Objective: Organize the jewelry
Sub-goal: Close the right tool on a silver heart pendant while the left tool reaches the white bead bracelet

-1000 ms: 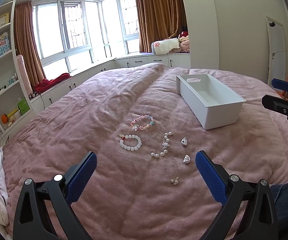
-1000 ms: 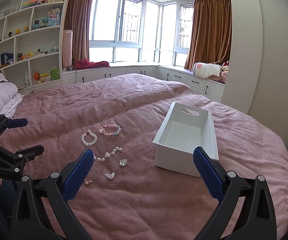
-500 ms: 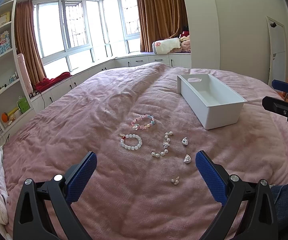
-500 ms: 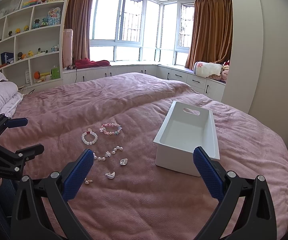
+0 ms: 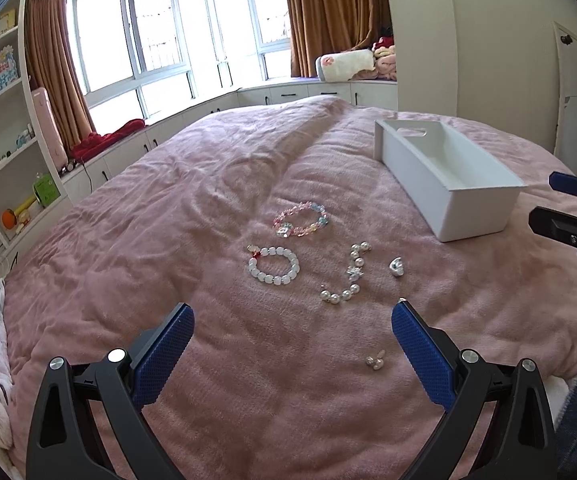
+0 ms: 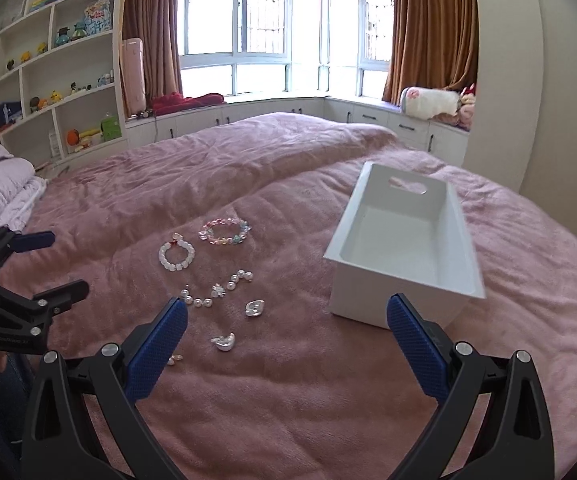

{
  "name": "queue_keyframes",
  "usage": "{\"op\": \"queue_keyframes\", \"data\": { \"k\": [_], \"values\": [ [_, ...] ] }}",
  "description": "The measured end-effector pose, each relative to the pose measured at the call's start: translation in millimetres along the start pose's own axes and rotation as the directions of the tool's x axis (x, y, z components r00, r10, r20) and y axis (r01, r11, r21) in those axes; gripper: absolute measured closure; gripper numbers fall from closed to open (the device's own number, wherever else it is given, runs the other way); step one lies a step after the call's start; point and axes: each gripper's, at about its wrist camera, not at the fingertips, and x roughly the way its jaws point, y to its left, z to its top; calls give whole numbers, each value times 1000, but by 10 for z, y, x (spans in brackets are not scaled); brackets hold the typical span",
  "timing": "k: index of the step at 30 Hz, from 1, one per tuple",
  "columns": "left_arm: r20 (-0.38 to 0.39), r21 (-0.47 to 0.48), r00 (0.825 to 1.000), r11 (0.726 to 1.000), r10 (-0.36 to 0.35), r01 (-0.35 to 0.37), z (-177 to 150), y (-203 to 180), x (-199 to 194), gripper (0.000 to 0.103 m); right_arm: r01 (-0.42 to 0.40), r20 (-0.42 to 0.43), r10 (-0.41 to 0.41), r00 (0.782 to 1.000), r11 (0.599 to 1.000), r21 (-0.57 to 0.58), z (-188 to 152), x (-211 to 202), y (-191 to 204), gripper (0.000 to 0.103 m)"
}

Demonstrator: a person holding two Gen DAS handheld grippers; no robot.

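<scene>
Both grippers, left gripper [image 5: 290,354] and right gripper [image 6: 286,344], have eased slightly forward, jaws wide and empty. White bead bracelet [image 5: 274,265] ahead of the left jaws: light, slippery; pinch across its band.

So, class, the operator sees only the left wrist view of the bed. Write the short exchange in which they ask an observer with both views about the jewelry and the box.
Operator: I count one silver charm beside the pearl strand. Are there more?
Observer: Yes. The right wrist view shows a second silver charm, lying nearer the grippers than the first charm. It does not show in your view.
Operator: Is anything in the white box yet?
Observer: No. The right wrist view looks down into the white box, and nearly all of its floor shows bare.
</scene>
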Motion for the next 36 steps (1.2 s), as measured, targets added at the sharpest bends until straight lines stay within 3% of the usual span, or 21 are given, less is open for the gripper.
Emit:
{"op": "queue_keyframes", "data": {
  "k": [6,15,18,22,24,29,31,36],
  "values": [
    [-56,-37,998,999,-5,3,87,157,556,3,-90,-49,92,995,995,35,-49,500,-69,7],
    [-121,-21,993,1000,-13,10,190,216,1405,8,-147,-132,144,981,989,-13,-155,1194,81,35],
    [-133,-29,991,1000,-11,7,201,234,1599,22,-159,-174,155,972,987,-8,-214,1425,76,44],
    [-175,-32,984,999,-14,8,193,240,1860,28,-162,-220,160,962,987,10,-265,1676,55,48],
    [-195,-24,981,1000,-15,11,165,235,1956,38,-150,-246,145,958,989,0,-289,1795,57,52],
    [-185,-12,983,1000,-17,15,122,217,2062,46,-148,-283,144,948,989,10,-357,1966,51,67],
    [-180,-12,983,1000,-24,22,109,217,2073,51,-160,-286,159,945,987,20,-359,1992,55,78],
    [-170,-30,985,999,-38,34,101,221,2040,75,-175,-282,176,943,984,30,-332,2003,68,80]
  ]
}}
